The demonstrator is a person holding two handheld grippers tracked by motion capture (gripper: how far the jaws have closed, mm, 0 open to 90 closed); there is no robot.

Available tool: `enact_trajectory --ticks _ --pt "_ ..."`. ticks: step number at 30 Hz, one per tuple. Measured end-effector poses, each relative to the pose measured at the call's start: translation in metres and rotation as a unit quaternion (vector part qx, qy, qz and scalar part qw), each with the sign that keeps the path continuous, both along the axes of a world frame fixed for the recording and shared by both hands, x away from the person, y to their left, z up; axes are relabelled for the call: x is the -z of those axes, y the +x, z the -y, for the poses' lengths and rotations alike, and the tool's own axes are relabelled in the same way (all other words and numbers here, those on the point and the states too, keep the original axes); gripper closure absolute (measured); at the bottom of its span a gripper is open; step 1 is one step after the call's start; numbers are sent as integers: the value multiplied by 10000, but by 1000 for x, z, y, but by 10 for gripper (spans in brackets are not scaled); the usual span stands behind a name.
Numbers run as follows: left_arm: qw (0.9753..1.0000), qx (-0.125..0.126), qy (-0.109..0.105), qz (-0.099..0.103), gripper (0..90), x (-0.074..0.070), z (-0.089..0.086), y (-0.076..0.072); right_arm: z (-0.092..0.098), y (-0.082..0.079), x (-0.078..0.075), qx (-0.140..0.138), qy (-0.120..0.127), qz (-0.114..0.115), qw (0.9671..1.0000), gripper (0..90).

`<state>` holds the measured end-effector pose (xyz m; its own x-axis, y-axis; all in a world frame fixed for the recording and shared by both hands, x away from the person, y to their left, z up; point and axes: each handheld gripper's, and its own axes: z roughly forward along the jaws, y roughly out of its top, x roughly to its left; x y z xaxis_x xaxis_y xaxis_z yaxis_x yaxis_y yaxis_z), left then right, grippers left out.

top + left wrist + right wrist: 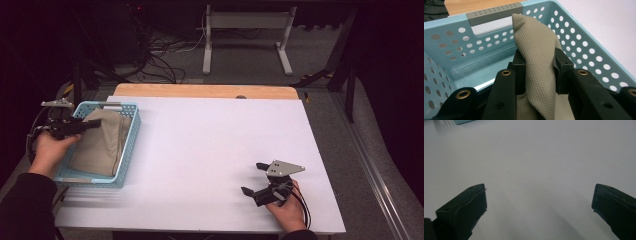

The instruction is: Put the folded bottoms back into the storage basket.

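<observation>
A folded beige cloth (102, 142) lies in a light blue perforated basket (131, 131) at the table's left. My left gripper (91, 123) reaches over the basket's left wall and is shut on a raised fold of the cloth (537, 57), which stands up between the two black jaws. In the left gripper view my left gripper (539, 65) pinches that fold near the basket's grey handle (494, 13). My right gripper (253, 178) rests low over the white table near the front right, jaws wide apart, and my right gripper (539, 197) holds nothing.
The white table top (215, 150) has a wooden strip (200, 91) along its far edge. A corner of the basket (464, 121) shows far off in the right gripper view. Beyond the table stand a white frame (247, 35), cables and dark floor.
</observation>
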<state>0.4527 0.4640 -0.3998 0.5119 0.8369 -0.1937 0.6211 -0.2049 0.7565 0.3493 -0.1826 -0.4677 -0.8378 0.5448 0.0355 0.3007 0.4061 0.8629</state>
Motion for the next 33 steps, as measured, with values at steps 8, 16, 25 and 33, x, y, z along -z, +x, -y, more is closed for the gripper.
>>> enact_trajectory --ticks 8,16,25,33 --pt "10000 73 41 -30 682 2 3 5 0 0 0 -6 -2 0 10000 5" --pt "9990 -195 409 32 581 2 5 9 0 0 0 -13 7 -1 10000 5" --pt "9962 -576 593 259 302 -3 0 15 0 1 0 -31 26 1 10000 5" --pt "9965 -527 516 388 276 -12 4 3 -1 1 0 -53 41 -10 10000 5"
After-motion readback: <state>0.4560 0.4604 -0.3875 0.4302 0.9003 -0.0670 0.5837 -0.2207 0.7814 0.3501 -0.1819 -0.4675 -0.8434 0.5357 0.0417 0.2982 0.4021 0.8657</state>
